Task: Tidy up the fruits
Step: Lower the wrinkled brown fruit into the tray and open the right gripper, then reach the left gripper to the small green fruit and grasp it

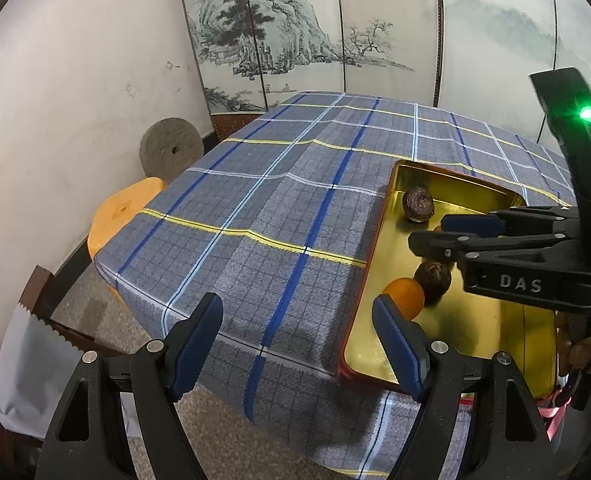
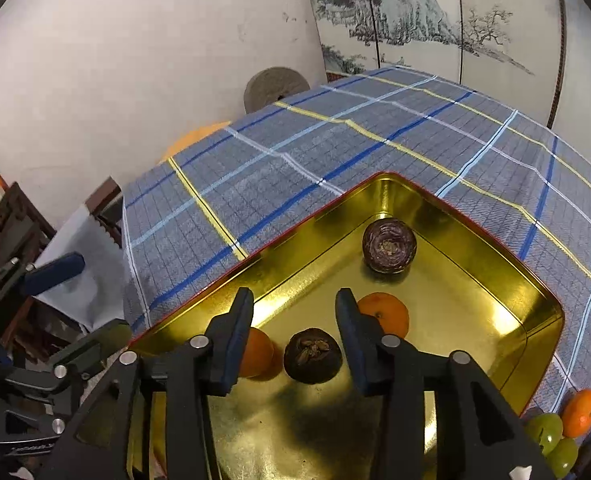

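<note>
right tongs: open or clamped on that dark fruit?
Open. The right tongs straddle the dark brown round fruit lying in the gold metal tray, with gaps between both blue pads and the fruit.

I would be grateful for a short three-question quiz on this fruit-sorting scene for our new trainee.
1. True or false: the gold tray holds four fruits.
2. What lies between the fingers of the right gripper? A. a dark brown fruit; B. a lemon; C. nothing.
3. Which fruits lie on the tablecloth outside the tray?

Key
1. True: two dark brown fruits and two oranges.
2. A; the pads stand apart from it, not pressing on it.
3. One orange and two green fruits, by the tray's near right corner in the right wrist view.
</note>
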